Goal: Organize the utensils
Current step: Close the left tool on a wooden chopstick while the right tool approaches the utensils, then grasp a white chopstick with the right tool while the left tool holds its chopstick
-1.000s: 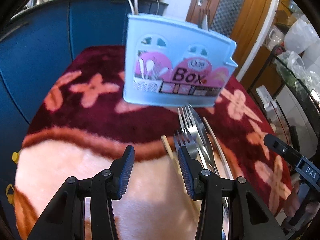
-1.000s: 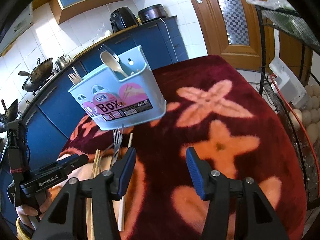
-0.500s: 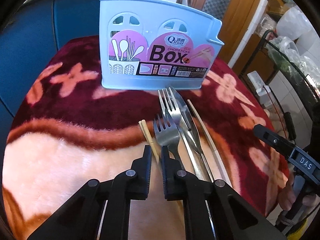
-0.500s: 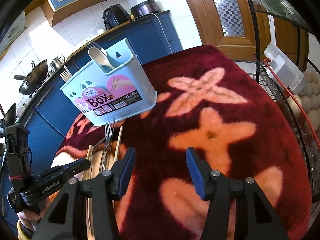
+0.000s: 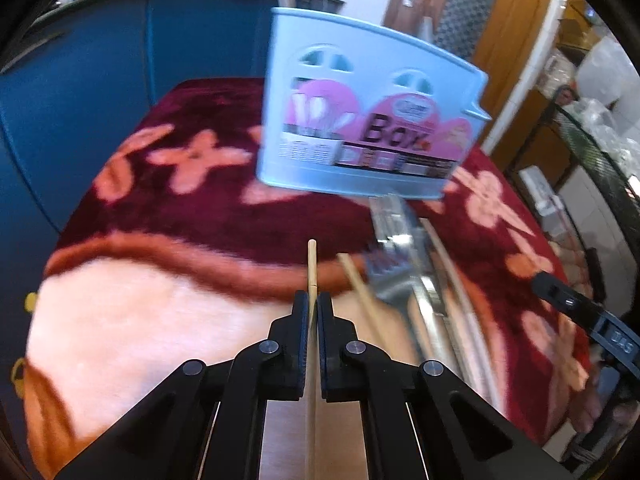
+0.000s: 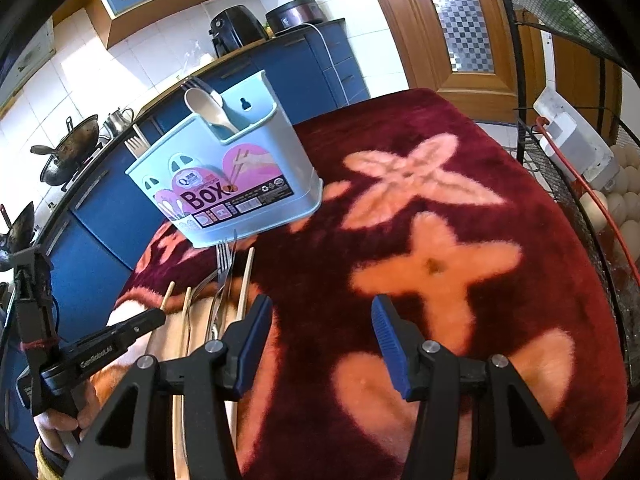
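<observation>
Wood in the left gripper (image 5: 313, 304): its jaws are pinched on one chopstick (image 5: 311, 266), tip pointing toward the box (image 5: 370, 120). The right gripper (image 6: 322, 322) hangs wide apart over the cloth (image 6: 460, 208), holding nothing. The box stands toward the far edge, already carrying a spoon (image 6: 206, 110) and a fork or two. By my reading the job is partway: a second chopstick (image 5: 358, 286), forks (image 5: 394, 268) and more sticks lie in a bunch just in front of the box, nearer the front edge, waiting.
</observation>
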`<state>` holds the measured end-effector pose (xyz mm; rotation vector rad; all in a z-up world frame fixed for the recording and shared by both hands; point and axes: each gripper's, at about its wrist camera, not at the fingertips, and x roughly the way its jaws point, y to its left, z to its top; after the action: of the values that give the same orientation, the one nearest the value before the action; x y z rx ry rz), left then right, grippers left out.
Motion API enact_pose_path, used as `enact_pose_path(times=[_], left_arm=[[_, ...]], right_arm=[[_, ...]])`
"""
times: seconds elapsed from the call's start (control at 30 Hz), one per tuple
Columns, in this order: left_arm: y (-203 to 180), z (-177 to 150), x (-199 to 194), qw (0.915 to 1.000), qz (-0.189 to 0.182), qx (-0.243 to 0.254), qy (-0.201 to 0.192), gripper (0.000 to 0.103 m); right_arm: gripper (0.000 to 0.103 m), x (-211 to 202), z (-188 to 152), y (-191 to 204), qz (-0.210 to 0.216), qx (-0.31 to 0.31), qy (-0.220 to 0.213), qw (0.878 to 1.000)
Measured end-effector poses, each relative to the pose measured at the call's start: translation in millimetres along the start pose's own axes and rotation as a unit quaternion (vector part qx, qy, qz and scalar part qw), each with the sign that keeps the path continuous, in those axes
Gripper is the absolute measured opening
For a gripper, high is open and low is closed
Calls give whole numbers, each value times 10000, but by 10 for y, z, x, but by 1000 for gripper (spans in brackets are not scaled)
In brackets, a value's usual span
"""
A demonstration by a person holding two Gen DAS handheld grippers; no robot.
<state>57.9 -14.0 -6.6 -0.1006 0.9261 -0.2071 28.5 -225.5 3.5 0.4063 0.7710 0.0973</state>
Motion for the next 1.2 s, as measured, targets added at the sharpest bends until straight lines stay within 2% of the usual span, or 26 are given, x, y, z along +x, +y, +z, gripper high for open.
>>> enact_pose_path(times=[0.07,0.17,0.4,0.63,0.8,0.97,1.07,1.2], left_arm=[[64,0,17,9998,195,-29,14,4],[136,14,36,9998,130,-36,157,4],[101,121,122,9968,106,516,597,6],[147,227,189,9927,-122,673,989,7],[140,244,215,9902,-145,822,1116,9],[174,281,235,9902,-312,704,1161,9],[241,319,251,9897,-492,530,1239,7],[271,350,267,9879,-611,514,1330,6]], right_arm=[[55,8,-3,29,-10,-50,16,10000],[55,11,5,64,-33,-122,35,9999],[55,51,90,198,-33,-431,220,9988],[55,210,228,355,27,-692,785,9945],[45,371,246,531,63,-1025,1179,9877],[26,609,258,625,189,-1102,1726,9786],[21,740,287,655,121,-1154,1939,9741],[19,844,336,693,66,-1238,2149,9687]])
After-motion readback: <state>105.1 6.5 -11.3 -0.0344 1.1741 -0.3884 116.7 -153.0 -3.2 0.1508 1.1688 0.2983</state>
